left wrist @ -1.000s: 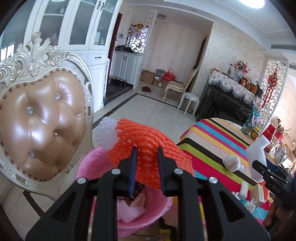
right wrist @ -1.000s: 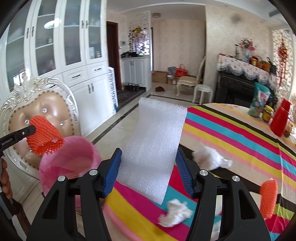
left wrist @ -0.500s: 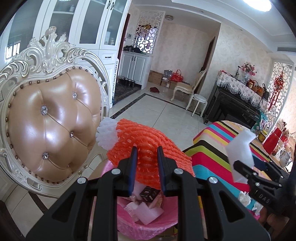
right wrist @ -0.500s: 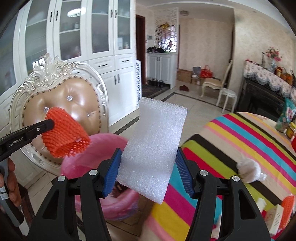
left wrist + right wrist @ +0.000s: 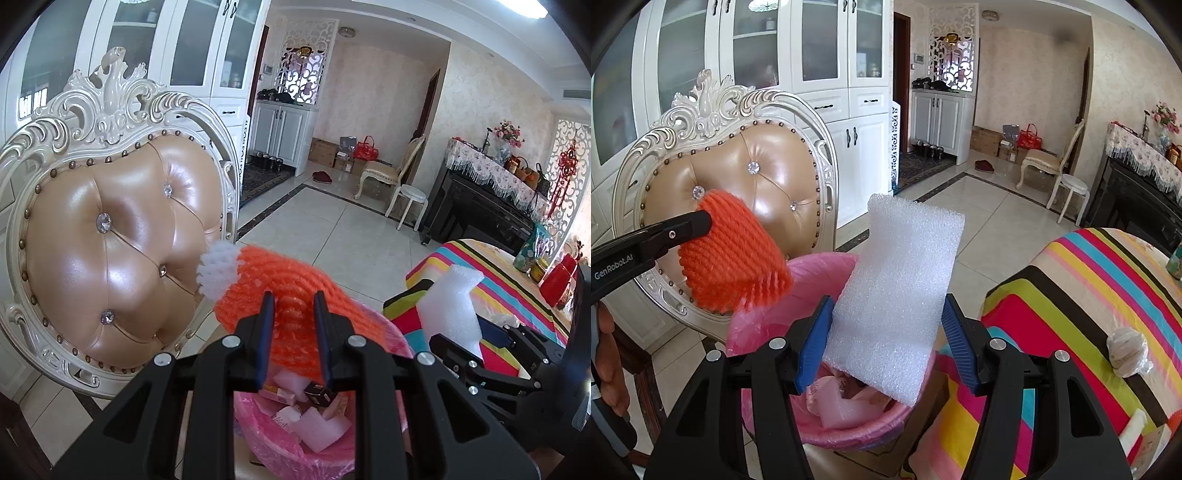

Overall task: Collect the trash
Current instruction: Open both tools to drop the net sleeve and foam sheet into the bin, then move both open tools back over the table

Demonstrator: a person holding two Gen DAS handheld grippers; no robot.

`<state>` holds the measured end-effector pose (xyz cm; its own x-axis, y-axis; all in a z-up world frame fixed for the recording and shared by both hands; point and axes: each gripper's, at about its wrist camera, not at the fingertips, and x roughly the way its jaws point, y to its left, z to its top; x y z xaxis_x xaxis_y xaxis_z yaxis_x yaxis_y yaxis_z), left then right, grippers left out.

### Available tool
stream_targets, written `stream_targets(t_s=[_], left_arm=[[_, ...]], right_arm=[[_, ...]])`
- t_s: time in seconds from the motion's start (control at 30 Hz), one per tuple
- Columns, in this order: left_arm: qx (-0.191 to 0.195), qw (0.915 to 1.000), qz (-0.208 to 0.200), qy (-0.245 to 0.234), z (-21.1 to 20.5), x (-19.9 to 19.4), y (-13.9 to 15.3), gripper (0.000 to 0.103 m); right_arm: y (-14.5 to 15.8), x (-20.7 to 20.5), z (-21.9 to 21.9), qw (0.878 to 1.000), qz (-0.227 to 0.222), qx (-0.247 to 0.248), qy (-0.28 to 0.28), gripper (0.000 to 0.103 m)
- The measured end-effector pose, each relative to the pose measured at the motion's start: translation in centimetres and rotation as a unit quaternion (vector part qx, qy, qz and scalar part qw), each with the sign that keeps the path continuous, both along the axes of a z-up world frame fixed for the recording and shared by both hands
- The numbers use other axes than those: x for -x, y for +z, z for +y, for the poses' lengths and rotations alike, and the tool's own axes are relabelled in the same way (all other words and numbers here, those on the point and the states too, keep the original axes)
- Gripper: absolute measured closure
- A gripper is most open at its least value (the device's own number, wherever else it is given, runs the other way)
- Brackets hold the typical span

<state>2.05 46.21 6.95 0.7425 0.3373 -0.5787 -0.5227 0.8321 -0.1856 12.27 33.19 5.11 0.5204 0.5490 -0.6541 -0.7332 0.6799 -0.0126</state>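
Note:
My left gripper (image 5: 292, 306) is shut on an orange foam net sleeve (image 5: 280, 291) with a white tip, held above the pink-lined trash bin (image 5: 273, 439). The sleeve (image 5: 733, 258) also shows in the right wrist view, over the bin's left rim (image 5: 812, 266). My right gripper (image 5: 886, 332) is shut on a white foam sheet (image 5: 897, 288), held upright over the bin's near right side. The sheet (image 5: 452, 306) shows in the left wrist view too. The bin holds foam scraps and small boxes.
An ornate white chair with tan leather back (image 5: 110, 236) stands just behind the bin. The striped table (image 5: 1089, 295) is to the right, with a wrapped ball (image 5: 1126, 350), a white scrap (image 5: 1132, 430), jars and a red container (image 5: 557, 284). Tiled floor lies beyond.
Both grippers moved left from the table toward the bin with their loads. The bin now lies directly below both, and the chair back looms closer.

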Motion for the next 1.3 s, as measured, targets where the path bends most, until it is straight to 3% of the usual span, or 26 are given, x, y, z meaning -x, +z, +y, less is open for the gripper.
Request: stream_targets(t_s=[0.2, 0.23, 0.27, 0.3, 0.5, 0.8, 1.3], left_arm=[[0.006, 0.9999, 0.015, -0.004, 0.5, -1.0, -0.9, 0.081], [0.009, 0.9998, 0.016, -0.005, 0.6, -1.2, -1.0, 0.075], [0.013, 0.9998, 0.015, -0.004, 0.7, -1.2, -1.1, 0.057], [0.013, 0.9999, 0.008, -0.003, 0.7, -1.1, -1.0, 0.053], [0.015, 0.9999, 0.006, 0.003, 0.7, -0.9, -1.1, 0.054], [0.016, 0.9999, -0.002, 0.002, 0.0, -0.7, -0.8, 0.054], [0.021, 0.9991, -0.006, -0.036, -4.9, -2.4, -0.8, 0.054]], right_arm=[[-0.4, -0.1, 1.2, 1.0, 0.002, 0.007, 0.01, 0.045], [-0.6, 0.0, 1.4, 1.0, 0.003, 0.011, 0.012, 0.045], [-0.7, 0.0, 1.7, 1.0, 0.001, 0.014, 0.013, 0.043], [-0.8, 0.0, 1.8, 1.0, 0.0, 0.017, 0.013, 0.043], [-1.5, -0.7, 1.8, 1.0, 0.003, 0.024, 0.005, 0.038], [-1.3, -1.5, -0.4, 1.0, 0.005, 0.016, -0.014, 0.037], [-0.5, -2.3, -9.2, 0.997, -0.001, 0.0, -0.071, 0.037]])
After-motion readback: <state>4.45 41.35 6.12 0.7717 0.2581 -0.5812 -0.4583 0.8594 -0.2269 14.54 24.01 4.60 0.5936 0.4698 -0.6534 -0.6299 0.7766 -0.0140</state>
